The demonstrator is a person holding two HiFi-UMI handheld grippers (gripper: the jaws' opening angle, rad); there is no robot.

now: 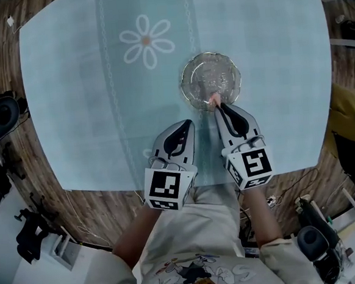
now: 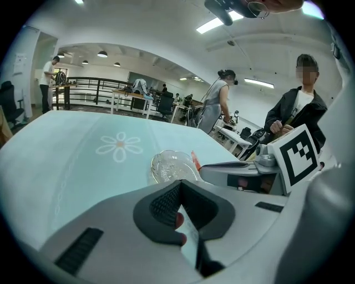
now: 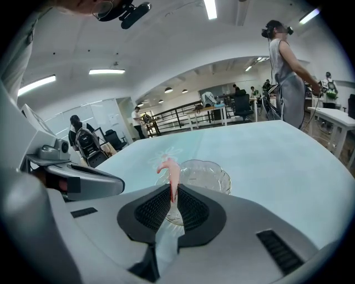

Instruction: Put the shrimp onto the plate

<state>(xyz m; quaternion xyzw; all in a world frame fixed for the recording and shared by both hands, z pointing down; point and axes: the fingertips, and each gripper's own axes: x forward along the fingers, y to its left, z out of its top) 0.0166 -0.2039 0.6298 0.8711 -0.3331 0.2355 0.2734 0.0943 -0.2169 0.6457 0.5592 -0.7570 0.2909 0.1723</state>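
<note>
Right gripper view is showing me the right gripper [image 3: 173,191] pinching the pink shrimp [image 3: 168,173] by one end, with its body sticking out at the near rim of the glass plate [image 3: 217,176]. I am judging the hold as thin: a quick tilt could let the shrimp slip onto the tabletop [image 1: 268,51] short of the plate, and a hard descent could nudge the plate away. The left gripper [image 1: 187,126], closed on nothing, is sitting near-left of the plate, crowding that side. Far and right of the plate the cloth is lying open, well inside its edges.
</note>
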